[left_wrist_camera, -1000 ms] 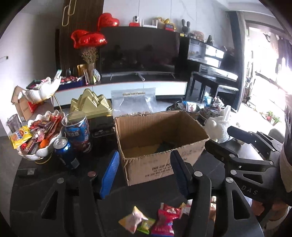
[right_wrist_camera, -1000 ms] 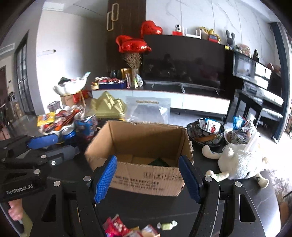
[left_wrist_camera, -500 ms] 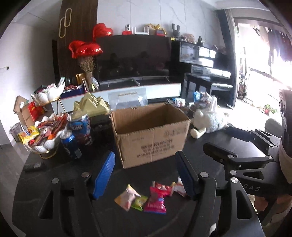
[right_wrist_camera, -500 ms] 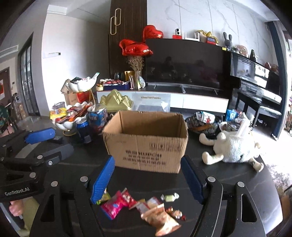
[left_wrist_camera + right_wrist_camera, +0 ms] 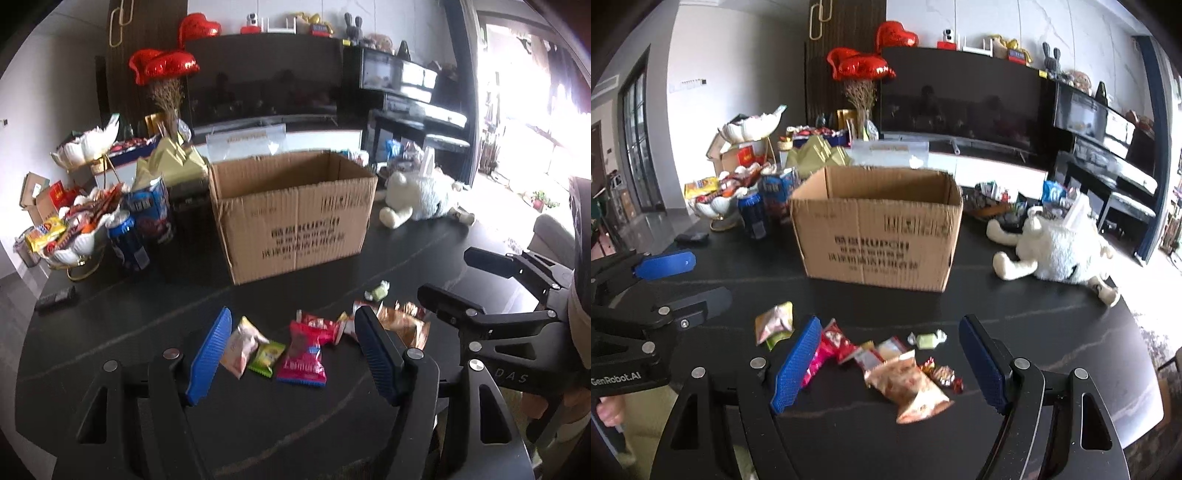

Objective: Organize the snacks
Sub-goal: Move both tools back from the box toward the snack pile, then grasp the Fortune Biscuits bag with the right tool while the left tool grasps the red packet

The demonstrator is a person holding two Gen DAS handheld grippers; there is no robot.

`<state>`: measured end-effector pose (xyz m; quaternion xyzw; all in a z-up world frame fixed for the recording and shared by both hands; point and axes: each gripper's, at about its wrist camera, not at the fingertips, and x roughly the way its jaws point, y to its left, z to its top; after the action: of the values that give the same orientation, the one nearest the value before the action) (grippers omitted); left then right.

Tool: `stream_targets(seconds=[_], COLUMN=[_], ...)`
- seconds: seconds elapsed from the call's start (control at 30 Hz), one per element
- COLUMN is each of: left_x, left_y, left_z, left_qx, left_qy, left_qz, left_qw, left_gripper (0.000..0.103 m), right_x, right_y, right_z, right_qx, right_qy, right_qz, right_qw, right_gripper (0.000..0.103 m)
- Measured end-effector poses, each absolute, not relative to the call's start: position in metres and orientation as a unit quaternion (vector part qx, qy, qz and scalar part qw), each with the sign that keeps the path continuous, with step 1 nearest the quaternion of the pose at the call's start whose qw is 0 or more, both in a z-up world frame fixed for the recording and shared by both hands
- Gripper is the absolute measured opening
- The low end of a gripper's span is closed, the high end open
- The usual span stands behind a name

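An open cardboard box (image 5: 295,214) stands on the black table; it also shows in the right wrist view (image 5: 879,236). Several loose snack packets lie in front of it: a pink-red packet (image 5: 303,354), a pale packet (image 5: 242,345), a small green one (image 5: 266,356), an orange-brown bag (image 5: 908,384), a wrapped green candy (image 5: 927,339). My left gripper (image 5: 295,354) is open and empty above the red and pale packets. My right gripper (image 5: 890,363) is open and empty above the orange-brown bag.
A white plush toy (image 5: 1056,251) lies right of the box. Blue cans (image 5: 127,240) and a white bowl of snacks (image 5: 74,236) stand at the left. A dark remote (image 5: 55,297) lies near the left table edge. A bowl of packets (image 5: 990,199) stands behind the box.
Both grippers have pulled back from over the box and dropped toward the near table, so the loose snack packets now lie between their open fingers.
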<state>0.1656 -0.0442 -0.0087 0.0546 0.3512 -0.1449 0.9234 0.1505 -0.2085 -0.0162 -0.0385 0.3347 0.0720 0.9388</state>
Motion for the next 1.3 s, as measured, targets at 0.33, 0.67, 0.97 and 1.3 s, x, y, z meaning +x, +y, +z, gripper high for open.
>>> stream_targets(seconds=[0.33, 0.67, 0.97, 1.3], left_x=[0.177, 0.197, 0.221, 0.237], left_y=[-0.053, -0.057, -0.064, -0.068], left_z=[-0.053, -0.086, -0.109, -0.127], left_qx=[0.063, 0.057, 0.063, 0.060], left_qy=[0.410, 0.441, 0.467, 0.482], left_qz=[-0.159, -0.178, -0.198, -0.214], left_qw=[0.896, 0.878, 0.859, 0.848], left_gripper=[0.069, 0.069, 0.068, 0.062], right_x=[0.157, 0.175, 0.193, 0.206], right_y=[-0.216, -0.217, -0.221, -0.222], right_z=[-0.058, -0.090, -0.112, -0.127], right_qx=[-0.022, -0.021, -0.011, -0.017], right_qy=[0.405, 0.458, 0.491, 0.504], right_qz=[0.072, 0.073, 0.066, 0.060], right_qw=[0.911, 0.886, 0.869, 0.862], right_gripper=[0.078, 0.078, 0.078, 0.077])
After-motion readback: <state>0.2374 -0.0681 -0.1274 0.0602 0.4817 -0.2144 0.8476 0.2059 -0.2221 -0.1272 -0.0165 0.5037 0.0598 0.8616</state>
